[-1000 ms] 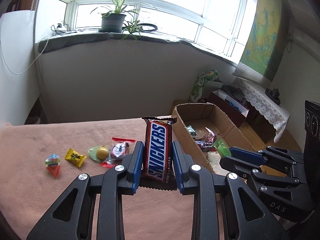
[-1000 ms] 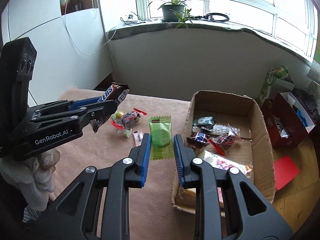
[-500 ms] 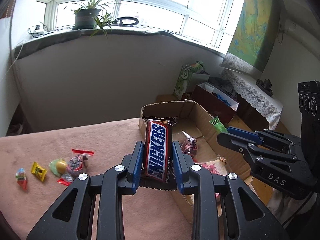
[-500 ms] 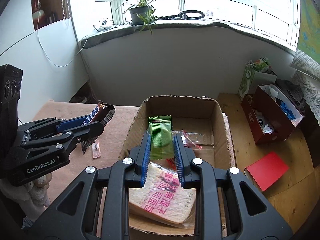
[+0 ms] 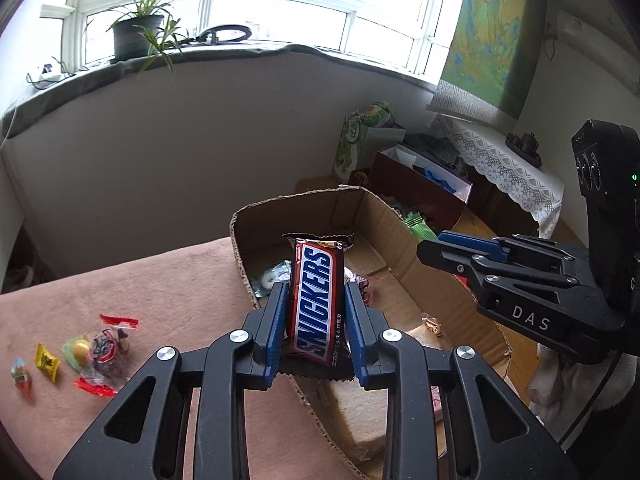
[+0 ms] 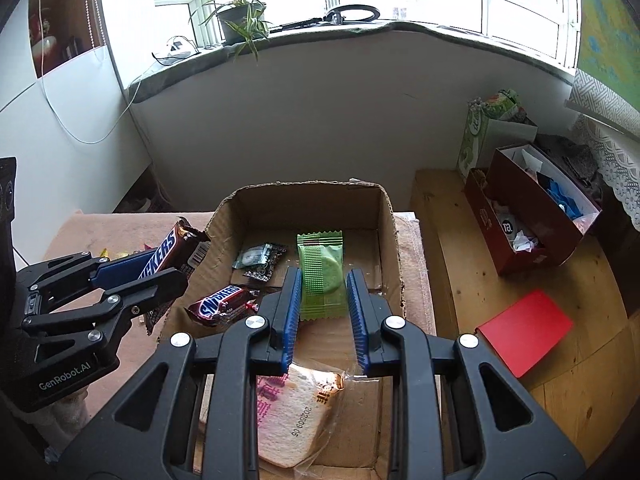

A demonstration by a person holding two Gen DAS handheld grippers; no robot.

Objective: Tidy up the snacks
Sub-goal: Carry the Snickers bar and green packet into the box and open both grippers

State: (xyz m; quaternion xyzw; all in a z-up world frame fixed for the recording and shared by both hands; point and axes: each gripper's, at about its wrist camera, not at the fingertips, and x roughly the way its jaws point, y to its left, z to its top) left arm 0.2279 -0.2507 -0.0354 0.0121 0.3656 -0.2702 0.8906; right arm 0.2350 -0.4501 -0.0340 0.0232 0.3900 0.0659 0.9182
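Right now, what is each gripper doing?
Left gripper: closed on the Snickers bar.
Right gripper: closed on the green snack packet.

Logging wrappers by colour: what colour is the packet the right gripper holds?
Green: the packet has a ribbed light-green wrapper, clearest in the right wrist view.

- Far end of the box (image 6: 308, 192) floor lies bare, open from above.
- Near end is taken: bread (image 6: 294, 420) fills it, a small Snickers (image 6: 222, 300) and dark packet (image 6: 260, 258) sit left of middle.
- Left gripper (image 6: 160, 268) hangs at the box's left wall, crowding that side.
- Cloth (image 5: 160, 280) between box and candies (image 5: 92, 354) is free.
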